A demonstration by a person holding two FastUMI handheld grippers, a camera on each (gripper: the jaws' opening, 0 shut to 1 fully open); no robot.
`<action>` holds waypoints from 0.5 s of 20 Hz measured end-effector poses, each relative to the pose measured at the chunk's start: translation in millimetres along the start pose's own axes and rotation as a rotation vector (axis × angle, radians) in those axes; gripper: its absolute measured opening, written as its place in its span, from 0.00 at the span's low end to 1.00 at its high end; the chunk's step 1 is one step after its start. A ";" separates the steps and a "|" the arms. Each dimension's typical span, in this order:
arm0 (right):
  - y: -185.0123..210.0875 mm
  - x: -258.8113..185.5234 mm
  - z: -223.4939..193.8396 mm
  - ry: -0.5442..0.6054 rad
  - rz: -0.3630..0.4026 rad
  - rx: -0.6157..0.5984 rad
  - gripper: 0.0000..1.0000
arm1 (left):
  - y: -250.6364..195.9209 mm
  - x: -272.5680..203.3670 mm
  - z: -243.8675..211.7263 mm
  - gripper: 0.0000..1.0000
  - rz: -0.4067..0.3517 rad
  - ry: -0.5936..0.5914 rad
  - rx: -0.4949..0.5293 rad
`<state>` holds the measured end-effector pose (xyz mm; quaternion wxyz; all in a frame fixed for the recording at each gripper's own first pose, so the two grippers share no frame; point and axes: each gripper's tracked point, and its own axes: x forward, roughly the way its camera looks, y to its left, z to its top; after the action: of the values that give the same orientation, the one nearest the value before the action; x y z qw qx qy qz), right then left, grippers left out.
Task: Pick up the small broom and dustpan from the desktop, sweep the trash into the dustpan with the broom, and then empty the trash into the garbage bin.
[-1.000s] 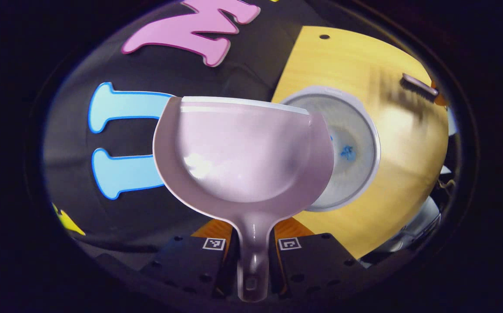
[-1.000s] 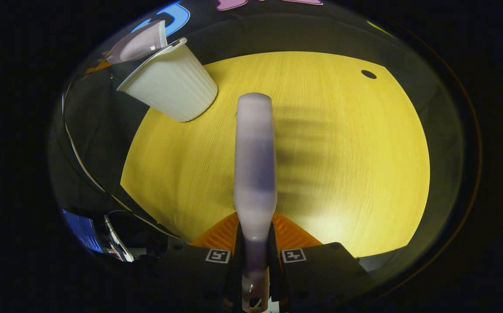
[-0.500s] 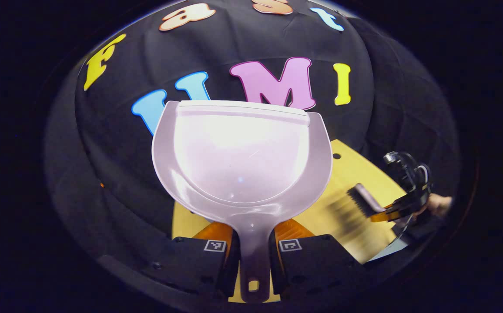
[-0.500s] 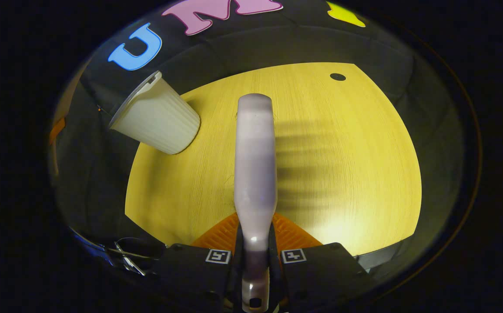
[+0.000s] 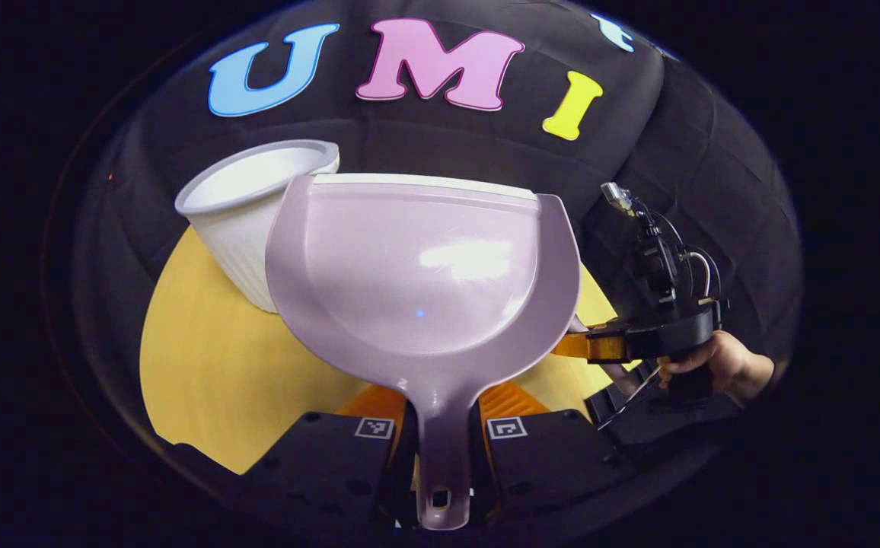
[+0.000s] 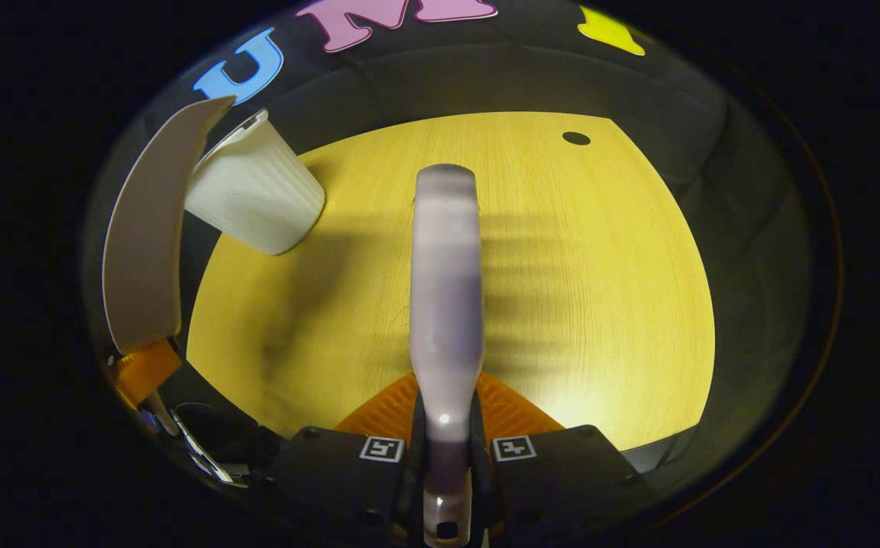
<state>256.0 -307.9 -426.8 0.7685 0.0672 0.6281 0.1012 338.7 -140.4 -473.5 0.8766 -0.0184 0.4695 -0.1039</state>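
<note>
My left gripper [image 5: 441,445] is shut on the handle of a pale lilac dustpan [image 5: 417,274], whose pan is held up above the yellow table [image 5: 204,373] and looks bare inside. Behind its left edge stands the white ribbed garbage bin [image 5: 238,205]. My right gripper [image 6: 446,455] is shut on the handle of the small lilac broom [image 6: 446,281], which points out over the table [image 6: 585,289]; its bristles are hidden beneath it. In the left gripper view the right gripper [image 5: 600,346] is at the right, held by a hand [image 5: 722,365]. The dustpan [image 6: 147,243] and bin [image 6: 253,194] sit at the left of the right gripper view.
A small dark hole [image 6: 576,138] marks the far right part of the tabletop. Black cloth walls close in the back and sides. The table's near edge runs just in front of both grippers.
The left gripper has swung down and left with the dustpan, bringing the bin into sight behind it. The dustpan has entered the right gripper view at the left. The broom is still held.
</note>
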 end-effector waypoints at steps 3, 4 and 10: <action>-0.2 17.4 -13.8 0.039 -0.007 0.001 0.28 | 10.3 35.9 -20.1 0.29 0.059 0.090 -0.078; 1.3 24.0 -22.7 0.074 -0.008 0.005 0.28 | 12.1 46.5 -24.5 0.28 0.090 0.125 -0.095; -2.4 42.0 -38.1 0.172 -0.050 -0.067 0.28 | 2.8 98.4 -31.9 0.28 0.070 0.268 -0.241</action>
<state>226.8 -301.1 -475.0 0.7157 0.0166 0.6897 0.1084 365.7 -155.2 -572.3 0.8008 -0.0931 0.5914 -0.0179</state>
